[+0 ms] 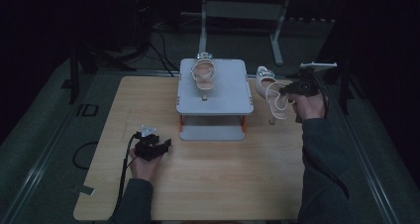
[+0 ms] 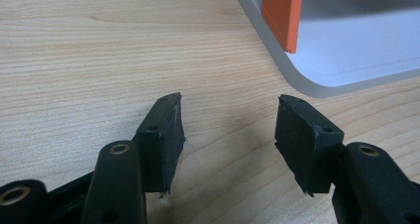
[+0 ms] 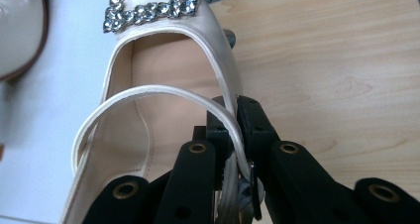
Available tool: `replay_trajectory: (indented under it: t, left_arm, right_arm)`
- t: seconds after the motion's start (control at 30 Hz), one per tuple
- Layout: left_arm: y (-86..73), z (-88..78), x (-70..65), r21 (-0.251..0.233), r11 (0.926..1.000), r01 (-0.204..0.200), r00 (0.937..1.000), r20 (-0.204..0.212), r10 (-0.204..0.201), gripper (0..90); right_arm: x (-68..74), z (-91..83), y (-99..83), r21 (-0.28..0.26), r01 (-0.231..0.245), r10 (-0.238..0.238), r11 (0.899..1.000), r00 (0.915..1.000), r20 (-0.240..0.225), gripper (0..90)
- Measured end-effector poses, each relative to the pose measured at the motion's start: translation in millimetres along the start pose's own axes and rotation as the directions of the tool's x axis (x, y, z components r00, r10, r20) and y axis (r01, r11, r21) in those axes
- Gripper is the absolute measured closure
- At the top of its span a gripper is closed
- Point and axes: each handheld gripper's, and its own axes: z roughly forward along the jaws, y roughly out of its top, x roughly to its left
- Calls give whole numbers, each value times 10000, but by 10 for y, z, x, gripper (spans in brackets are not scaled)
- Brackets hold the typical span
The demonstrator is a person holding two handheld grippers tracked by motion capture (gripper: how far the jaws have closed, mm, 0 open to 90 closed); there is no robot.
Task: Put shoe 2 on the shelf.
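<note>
Right gripper (image 3: 236,130): jaws clamped narrow on the side strap of a cream patent high-heeled sandal with a rhinestone buckle (image 1: 271,92). The hold sits on the strap near its small metal clasp, probably because the strap is the only part thin enough for the pads to pinch; the sole and heel are too bulky. The shoe hangs from this hold, toe end away from the hand, heel tip low over the light wooden tabletop (image 1: 218,184), just right of the grey two-tier plastic stand with orange legs (image 1: 233,102). In the right gripper view the toe and buckle already overlap the stand's pale top edge.

A matching cream sandal (image 1: 203,74) lies on the stand's upper shelf, toe toward the far edge, left of centre. That leaves the shelf's right half bare, so my reading is that the held shoe is meant to go beside it as a pair.

Left gripper (image 2: 228,135): jaws wide apart, nothing between them, low over the wood near the stand's front left corner. It appears parked there, clear of the shelf.
</note>
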Motion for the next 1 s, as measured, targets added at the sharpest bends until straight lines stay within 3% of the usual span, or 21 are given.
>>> replay_trajectory:
  t: [0.3,1.0]
  left_arm:
    - [0,-1,1,1,10000,16,10000,13,-16,444]
    - [1,-3,3,23,10000,27,10000,36,-27,443]
  right_arm:
    - [169,-17,187,52,41,-41,10000,10000,8,853]
    - [611,-43,395,-36,307,-308,9995,9994,-163,853]
